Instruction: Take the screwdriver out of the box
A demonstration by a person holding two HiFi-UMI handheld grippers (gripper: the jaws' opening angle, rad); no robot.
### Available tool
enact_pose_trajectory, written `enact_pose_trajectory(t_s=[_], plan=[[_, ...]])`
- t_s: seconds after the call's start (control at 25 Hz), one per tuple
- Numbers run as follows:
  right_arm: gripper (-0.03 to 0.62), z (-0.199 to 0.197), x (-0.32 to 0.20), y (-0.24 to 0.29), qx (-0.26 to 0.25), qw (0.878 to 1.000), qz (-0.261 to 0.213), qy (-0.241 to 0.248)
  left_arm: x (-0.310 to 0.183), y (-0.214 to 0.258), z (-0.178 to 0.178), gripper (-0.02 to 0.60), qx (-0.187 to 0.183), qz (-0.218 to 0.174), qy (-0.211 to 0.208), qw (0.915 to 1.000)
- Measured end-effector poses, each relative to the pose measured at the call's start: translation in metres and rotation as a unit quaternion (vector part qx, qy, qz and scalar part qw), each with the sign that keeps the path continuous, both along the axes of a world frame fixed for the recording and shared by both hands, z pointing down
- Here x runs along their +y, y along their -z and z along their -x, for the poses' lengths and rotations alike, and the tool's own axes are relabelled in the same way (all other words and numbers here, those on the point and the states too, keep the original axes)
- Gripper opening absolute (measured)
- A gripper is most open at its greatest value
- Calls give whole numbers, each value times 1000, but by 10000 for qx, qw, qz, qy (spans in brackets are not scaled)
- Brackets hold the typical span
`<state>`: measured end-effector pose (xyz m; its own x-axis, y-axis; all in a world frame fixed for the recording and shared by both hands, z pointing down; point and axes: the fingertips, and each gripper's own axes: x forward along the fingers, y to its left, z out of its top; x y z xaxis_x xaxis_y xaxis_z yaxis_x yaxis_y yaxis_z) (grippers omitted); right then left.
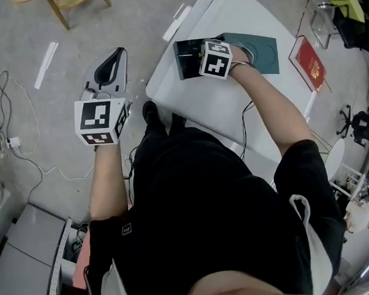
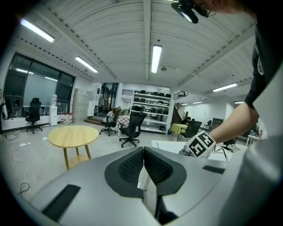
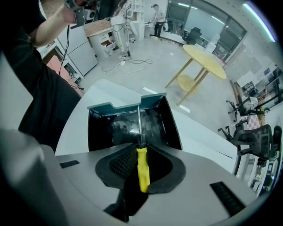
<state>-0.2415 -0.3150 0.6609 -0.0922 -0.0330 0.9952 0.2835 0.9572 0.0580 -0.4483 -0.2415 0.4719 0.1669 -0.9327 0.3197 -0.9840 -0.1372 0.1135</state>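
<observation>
The screwdriver (image 3: 142, 170) has a yellow handle and a thin steel shaft that points down into the open black box (image 3: 99, 128). My right gripper (image 3: 140, 152) reaches straight down over the box, and its pads press on the yellow handle. In the head view the right gripper's marker cube (image 1: 215, 59) covers the box (image 1: 186, 58), and the screwdriver is hidden there. The box's teal lid (image 1: 259, 52) lies flat beside it on the white table (image 1: 237, 10). My left gripper (image 1: 118, 54) hangs over the floor to the left of the table, shut with nothing in it (image 2: 143, 152).
A red booklet (image 1: 310, 62) lies at the table's right edge. Cables (image 1: 17, 145) trail over the floor at the left. A round yellow table (image 2: 73, 134) and office chairs (image 2: 131, 128) stand farther off. A person's legs are against the table's near side.
</observation>
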Motion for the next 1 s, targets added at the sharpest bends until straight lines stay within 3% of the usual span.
enact_pose_trajectory(t_s=[0.24,0.4,0.52,0.68,1.0], plan=[[84,2,-6,34,-574,9964,-314,-542,-4,16,-11,17,-38,-155,-362,9992],[84,3,-9,67,-1190,9869,-383,-1019,-15,25,-26,17,-88,-243,-608,9978],[84,-4,-7,90,-1674,9753,-291,-1410,-21,33,-43,17,-93,-302,-764,9966],[84,-20,-2,127,-2469,9455,111,-2119,-27,47,-70,17,-156,-378,-985,9943],[84,-85,7,177,-2932,9341,-371,-2005,-31,84,-127,17,-262,-552,-1044,9927]])
